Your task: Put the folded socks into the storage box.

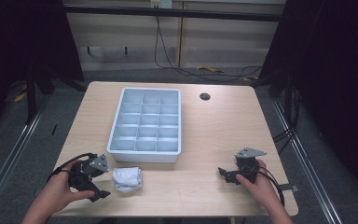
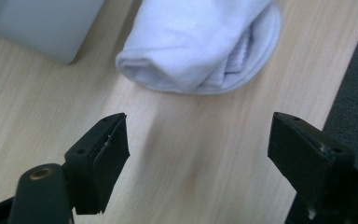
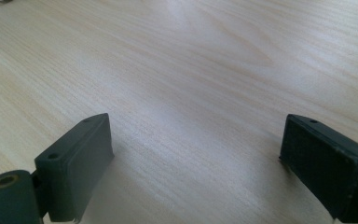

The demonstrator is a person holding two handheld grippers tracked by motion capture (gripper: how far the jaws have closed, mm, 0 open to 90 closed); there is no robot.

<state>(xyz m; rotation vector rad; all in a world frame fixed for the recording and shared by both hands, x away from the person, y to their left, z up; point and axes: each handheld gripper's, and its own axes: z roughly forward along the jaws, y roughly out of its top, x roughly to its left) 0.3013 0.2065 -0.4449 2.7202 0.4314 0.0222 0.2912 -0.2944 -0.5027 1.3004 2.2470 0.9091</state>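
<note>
The left gripper (image 1: 103,183) sits low at the near left of the table (image 1: 214,135), jaws spread wide with nothing between them; in the left gripper view its jaws (image 2: 198,154) frame bare wood, and the rolled white sock (image 2: 200,44) lies just ahead of them, apart from both. The left hand (image 1: 58,189) wraps the gripper's body from the near side, forearm coming in from the bottom left, the grey plate on top tilted toward the sock (image 1: 127,178). The right gripper (image 1: 223,175) rests at the near right, jaws pointing left across the table, also spread and holding nothing; the right gripper view shows its jaws (image 3: 193,158) well apart over plain wood grain. The right hand (image 1: 258,179) grips it from behind, cable looping back over the wrist. No writing or brand mark can be read on either tool. The sock lies just in front of the near edge of the grey tray (image 1: 121,151), a grid of compartments, near the tray's left corner. A small dark hole (image 1: 205,96) sits in the tabletop beyond the tray's right side.
</note>
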